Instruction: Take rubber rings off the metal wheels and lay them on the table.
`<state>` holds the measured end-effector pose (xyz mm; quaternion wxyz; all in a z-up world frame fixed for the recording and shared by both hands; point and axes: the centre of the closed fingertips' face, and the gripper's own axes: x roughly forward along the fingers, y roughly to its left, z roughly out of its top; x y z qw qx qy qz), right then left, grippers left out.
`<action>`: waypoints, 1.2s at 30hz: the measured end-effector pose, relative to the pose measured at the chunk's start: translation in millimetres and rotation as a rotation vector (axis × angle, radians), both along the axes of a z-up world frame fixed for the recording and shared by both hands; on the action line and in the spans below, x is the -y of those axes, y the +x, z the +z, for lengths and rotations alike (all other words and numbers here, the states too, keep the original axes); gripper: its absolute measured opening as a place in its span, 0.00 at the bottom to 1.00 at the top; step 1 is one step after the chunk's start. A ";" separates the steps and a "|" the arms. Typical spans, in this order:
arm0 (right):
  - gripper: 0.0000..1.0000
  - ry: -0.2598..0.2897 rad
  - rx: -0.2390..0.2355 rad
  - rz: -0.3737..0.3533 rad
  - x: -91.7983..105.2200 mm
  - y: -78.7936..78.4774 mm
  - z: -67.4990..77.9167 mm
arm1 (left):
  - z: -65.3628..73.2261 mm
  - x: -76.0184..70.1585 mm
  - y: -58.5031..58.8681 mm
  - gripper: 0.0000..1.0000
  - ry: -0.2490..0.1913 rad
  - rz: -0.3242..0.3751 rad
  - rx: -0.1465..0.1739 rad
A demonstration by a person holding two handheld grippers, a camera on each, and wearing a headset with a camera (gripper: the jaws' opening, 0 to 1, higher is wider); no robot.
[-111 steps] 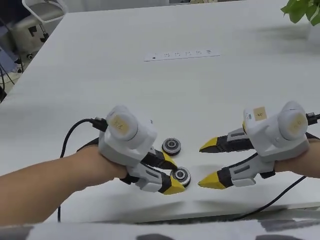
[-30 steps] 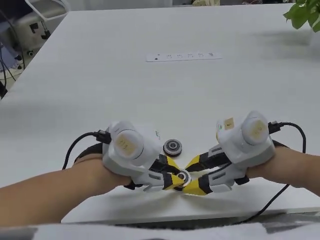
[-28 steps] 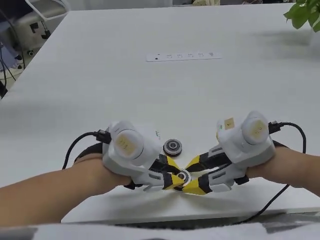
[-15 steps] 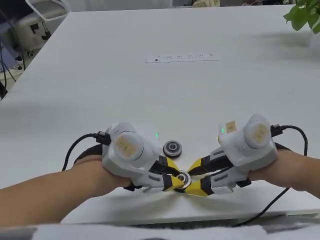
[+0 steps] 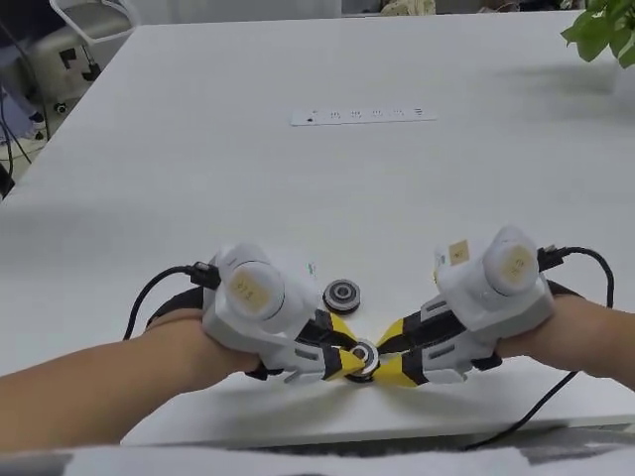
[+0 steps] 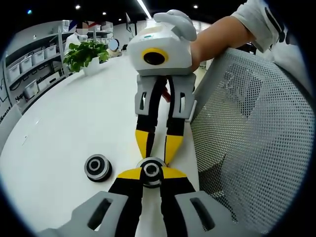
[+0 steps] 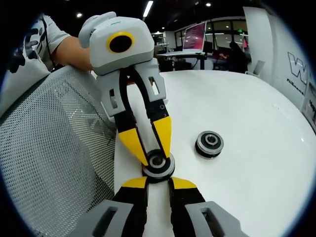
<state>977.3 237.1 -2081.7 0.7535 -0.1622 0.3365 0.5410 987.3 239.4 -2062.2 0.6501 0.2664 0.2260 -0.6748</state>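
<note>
left gripper (image 5: 342, 349) and right gripper (image 5: 389, 353) meet tip to tip at the near edge of the white table (image 5: 298, 188), each held in a bare hand.

near metal wheel (image 5: 361, 358) sits between the two sets of yellow tips, flat on the table. in the left gripper view the left jaws rise on either side of this wheel and touch its rim on both sides: clamped on it. its black rubber ring (image 6: 151, 181) is on the wheel, not off.

right gripper: jaws nearly together, with a narrow gap. in the left gripper view its yellow tips touch the far side of the wheel's rim. cannot tell whether they pinch the ring or only rest against it.

second wheel (image 5: 341, 294) lies flat on the table just beyond the grippers, apart from both, dark outer ring in place.

white power strip (image 5: 362, 116) lies further back at the middle of the table. green plant (image 5: 600, 22) is at the far right corner. a black cable (image 5: 149, 288) runs from the left gripper. a grey mesh chair back (image 6: 247, 128) is beside the table edge.
</note>
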 end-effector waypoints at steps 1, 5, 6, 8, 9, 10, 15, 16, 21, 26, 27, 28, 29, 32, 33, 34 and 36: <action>0.12 -0.001 0.000 0.000 0.4 -0.1 0.0 | 0.1 0.0 -0.1 0.08 0.000 0.000 0.001; 0.09 -0.007 -0.002 0.001 1.8 -1.0 0.1 | 0.1 0.0 -0.3 0.08 0.001 0.001 0.001; 0.08 -0.009 -0.003 0.001 2.3 -1.1 0.0 | 0.1 0.0 -0.4 0.08 0.000 0.001 0.000; 0.06 -0.012 -0.002 0.002 2.7 -1.0 -0.3 | 0.1 0.0 -0.5 0.08 0.000 0.002 0.000; 0.06 -0.013 -0.001 0.003 2.7 -0.9 -0.4 | 0.2 0.0 -0.5 0.08 0.001 0.002 0.000; 0.06 -0.015 -0.001 0.003 2.7 -0.8 -0.4 | 0.2 0.0 -0.6 0.08 0.001 0.002 0.000; 0.03 -0.020 -0.004 -0.002 3.2 0.0 -0.7 | 0.3 -0.2 -0.5 0.08 0.001 0.003 0.001; 0.03 -0.019 -0.007 -0.005 3.3 0.2 -0.6 | 0.3 -0.2 -0.5 0.08 0.001 0.003 0.001; 0.00 -0.015 -0.024 -0.021 4.2 1.0 -0.6 | 0.3 -0.4 -0.4 0.08 0.002 0.004 0.002; 0.00 -0.010 -0.041 -0.036 4.1 0.8 -0.2 | 0.3 -0.3 -0.4 0.08 0.003 0.004 0.003; 0.00 -0.010 -0.043 -0.037 4.1 0.8 -0.3 | 0.2 -0.3 -0.3 0.08 0.003 0.003 0.003; 0.00 -0.011 -0.044 -0.038 4.1 0.8 -0.3 | 0.2 -0.3 -0.3 0.08 0.003 0.003 0.003; 0.00 -0.011 -0.045 -0.039 4.0 0.6 -0.3 | 0.1 -0.4 -0.3 0.08 0.003 0.003 0.003; 0.00 -0.006 -0.059 -0.052 4.6 1.2 0.0 | -0.1 -0.4 -0.2 0.08 0.005 0.002 0.005; 0.00 -0.006 -0.062 -0.056 5.0 1.4 0.0 | -0.1 -0.4 -0.1 0.08 0.006 0.002 0.006; 0.00 -0.005 -0.064 -0.058 5.5 1.6 0.0 | -0.1 -0.4 -0.1 0.08 0.007 0.003 0.006; 0.00 0.009 -0.078 -0.074 6.4 2.2 2.0 | -0.1 -0.4 -0.1 0.08 0.008 0.003 0.007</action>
